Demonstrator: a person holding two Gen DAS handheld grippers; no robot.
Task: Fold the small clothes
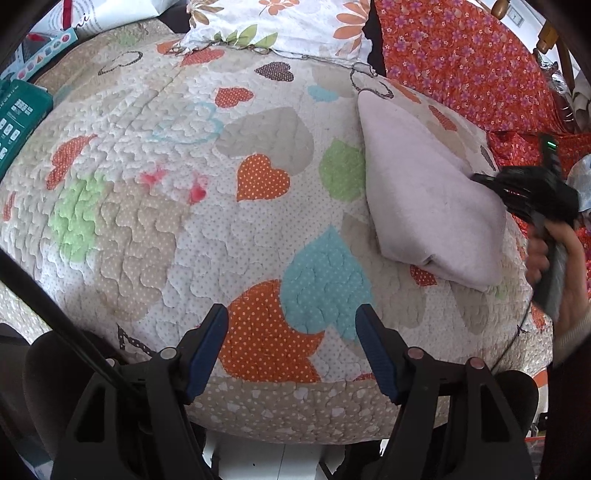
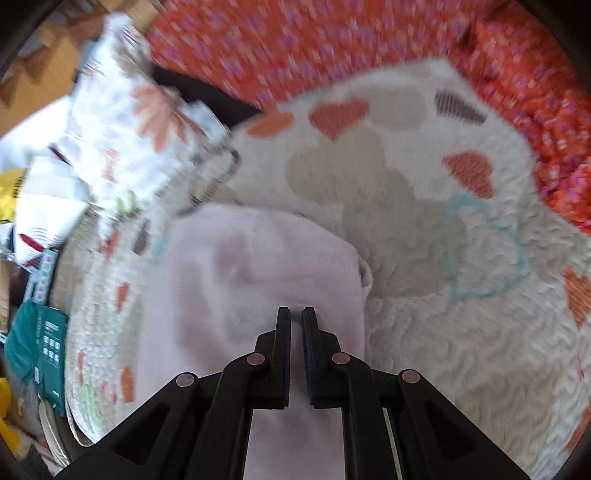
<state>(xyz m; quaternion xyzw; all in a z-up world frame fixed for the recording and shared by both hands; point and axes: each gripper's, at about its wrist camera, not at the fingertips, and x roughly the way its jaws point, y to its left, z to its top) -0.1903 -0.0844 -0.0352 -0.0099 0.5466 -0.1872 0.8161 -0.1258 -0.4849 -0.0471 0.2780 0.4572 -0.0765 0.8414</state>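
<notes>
Pale pink garment (image 2: pixel 258 295) sits folded into a compact stack beneath my right tool (image 2: pixel 296 314), whose jaws are clenched on nothing. My left tool (image 1: pixel 291 317) hangs released over the heart-patterned quilt (image 1: pixel 166 221). I judge this piece finished; no other garment shows.

Your left wrist camera looks steeply down along the left gripper (image 1: pixel 291 325), whose fingers frame the bottom edge, onto the heart-patterned quilt (image 1: pixel 184 229) from fairly close. It faces across the bed toward the floral pillow (image 1: pixel 280 26). Your right wrist camera looks down along the right gripper (image 2: pixel 296 321), nearer still and blurred. Both views share the quilt, the folded pale cloth (image 1: pixel 428 192) (image 2: pixel 251 288), the pillow (image 2: pixel 147 122) and the orange flowered fabric (image 1: pixel 461 62) (image 2: pixel 314 48).
</notes>
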